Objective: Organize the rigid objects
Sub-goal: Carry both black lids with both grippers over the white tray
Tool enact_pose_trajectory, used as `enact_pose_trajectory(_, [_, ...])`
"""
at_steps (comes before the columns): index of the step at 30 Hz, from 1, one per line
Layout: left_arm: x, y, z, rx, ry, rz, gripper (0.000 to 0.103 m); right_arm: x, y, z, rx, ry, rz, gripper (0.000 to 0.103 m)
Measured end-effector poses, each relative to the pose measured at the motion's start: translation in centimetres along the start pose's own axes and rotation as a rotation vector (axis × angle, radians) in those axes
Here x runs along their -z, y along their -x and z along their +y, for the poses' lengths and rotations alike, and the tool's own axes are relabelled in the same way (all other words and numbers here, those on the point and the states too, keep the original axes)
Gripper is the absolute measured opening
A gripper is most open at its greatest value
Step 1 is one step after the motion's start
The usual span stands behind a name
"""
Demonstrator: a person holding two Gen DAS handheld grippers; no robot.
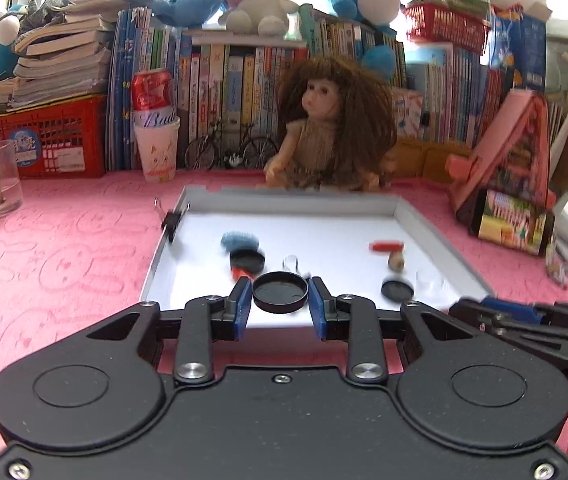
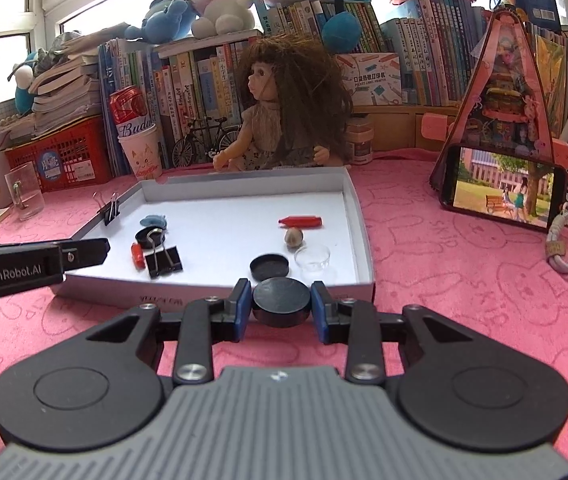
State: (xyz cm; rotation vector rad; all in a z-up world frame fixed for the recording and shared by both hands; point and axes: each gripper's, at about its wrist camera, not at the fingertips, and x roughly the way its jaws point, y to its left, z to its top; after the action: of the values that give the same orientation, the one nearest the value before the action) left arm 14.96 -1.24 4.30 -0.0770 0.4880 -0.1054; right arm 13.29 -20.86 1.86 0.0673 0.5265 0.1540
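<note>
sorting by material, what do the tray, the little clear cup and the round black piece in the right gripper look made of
Tray: white cardboard, matte, with folded walls. Clear cup: transparent, glossy, probably plastic. Round black piece in the right gripper: dull black, likely plastic or rubber.

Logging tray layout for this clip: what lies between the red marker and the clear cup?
In the right wrist view, a small beige ball lies between the red marker and the clear cup.
</note>
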Motion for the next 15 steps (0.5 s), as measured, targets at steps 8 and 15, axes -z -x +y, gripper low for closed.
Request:
enact_pose_trajectory(8, [-3.5, -2.0, 1.0, 0.015, 0.003, -0.056, 0.029, -3.0, -1.8, -0.7, 0.012, -0.027, -0.029, 0.037])
enact_pose_trajectory(15, [-4.4, -5.3, 1.5, 0.004, 0.008, -0.03, 0.029, -5.3, -4.0, -1.9, -0.02, -0.089, -0.011, 0.037])
